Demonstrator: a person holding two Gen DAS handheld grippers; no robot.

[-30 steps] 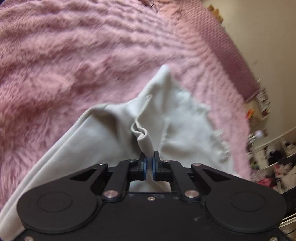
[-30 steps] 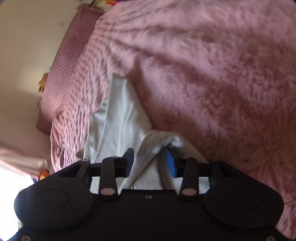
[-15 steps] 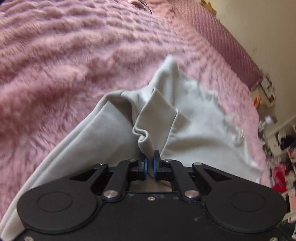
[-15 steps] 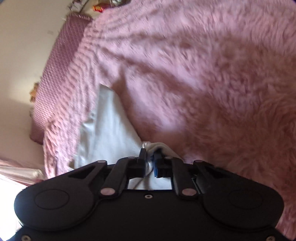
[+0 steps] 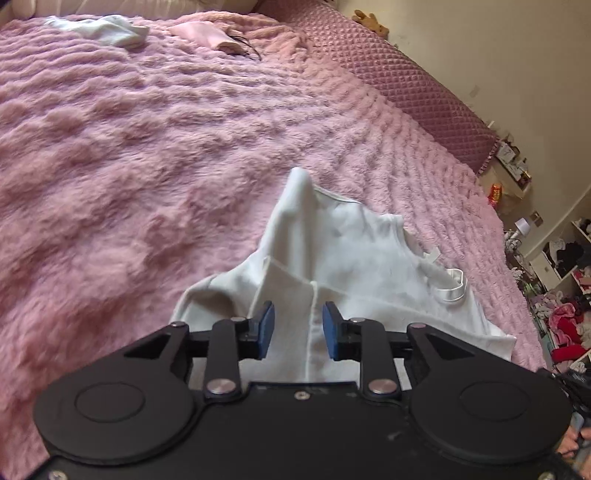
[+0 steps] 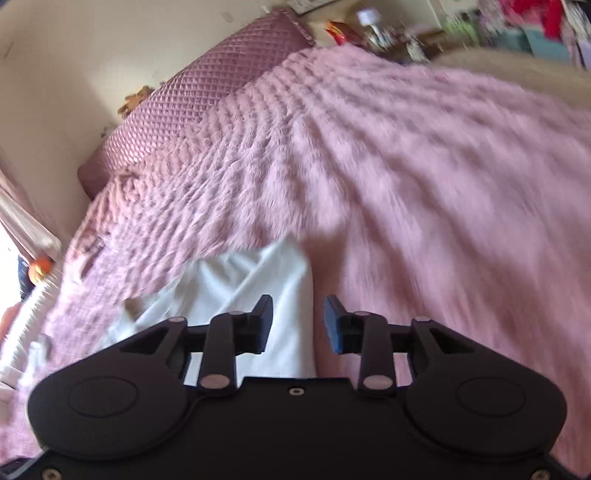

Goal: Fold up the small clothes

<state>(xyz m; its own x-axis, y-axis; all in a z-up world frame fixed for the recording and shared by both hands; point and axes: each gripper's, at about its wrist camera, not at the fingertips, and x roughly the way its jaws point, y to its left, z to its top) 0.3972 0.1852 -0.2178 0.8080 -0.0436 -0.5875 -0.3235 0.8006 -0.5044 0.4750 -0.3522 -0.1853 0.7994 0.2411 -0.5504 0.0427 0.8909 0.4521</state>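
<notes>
A small white garment [image 5: 354, 254] lies rumpled on the fluffy pink blanket [image 5: 129, 147], one corner folded over with a seam running toward me. My left gripper [image 5: 297, 328] is open, its blue pads on either side of the seam, just above the cloth. In the right wrist view the same white garment [image 6: 258, 295] lies low and left on the blanket [image 6: 406, 184]. My right gripper [image 6: 298, 323] is open over the garment's right edge, holding nothing.
A white cloth [image 5: 107, 29] and a pink cloth [image 5: 207, 35] lie at the blanket's far end. A quilted mauve headboard cushion [image 5: 413, 77] runs along the wall. Cluttered shelves and toys [image 5: 561, 288] stand beyond the bed's right side.
Both grippers were shut on folds of the white garment half a second ago; both have opened and let it go. The garment now lies on the blanket.
</notes>
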